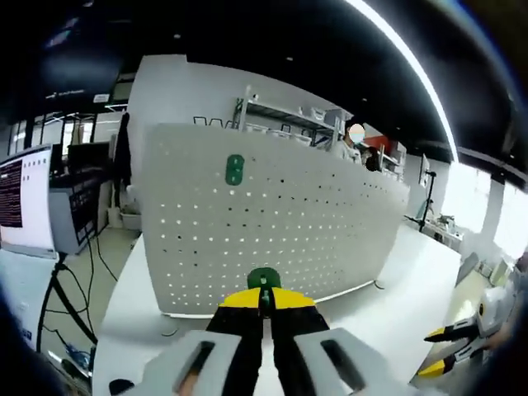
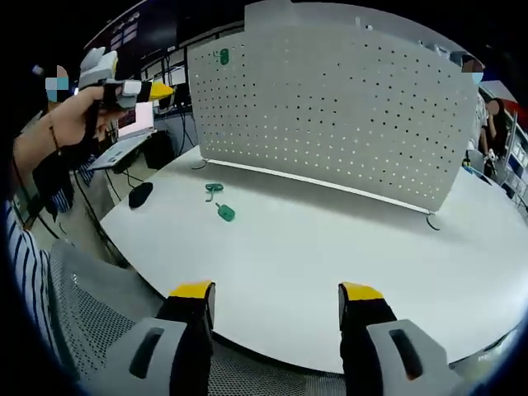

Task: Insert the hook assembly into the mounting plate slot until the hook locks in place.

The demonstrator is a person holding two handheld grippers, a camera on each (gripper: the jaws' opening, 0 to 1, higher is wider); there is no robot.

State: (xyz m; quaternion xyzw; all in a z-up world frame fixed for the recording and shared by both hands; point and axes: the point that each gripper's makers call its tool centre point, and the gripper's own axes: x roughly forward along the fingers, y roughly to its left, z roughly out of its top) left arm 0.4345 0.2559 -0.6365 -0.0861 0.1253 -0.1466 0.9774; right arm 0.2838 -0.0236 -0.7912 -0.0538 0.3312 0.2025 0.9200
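In the left gripper view my left gripper (image 1: 264, 299) is shut on a small green hook piece (image 1: 264, 278), held up in front of the white pegboard (image 1: 330, 223). A second green hook (image 1: 234, 169) sits mounted high on that board. My right gripper (image 1: 450, 351) shows at the lower right. In the right gripper view my right gripper (image 2: 276, 297) hangs open and empty over the near edge of the white table (image 2: 346, 272). Two loose green hooks (image 2: 214, 189) (image 2: 226, 213) lie on the table before the pegboard (image 2: 330, 99). The mounted hook (image 2: 223, 56) is at its top left. My left gripper (image 2: 136, 89) is raised at upper left.
A black mouse (image 2: 141, 194) and a laptop (image 2: 124, 140) sit at the table's left end. A monitor (image 1: 25, 198) stands on the left. A mesh chair back (image 2: 82, 330) is near the table's front edge. Shelving and a person (image 1: 356, 136) are behind the board.
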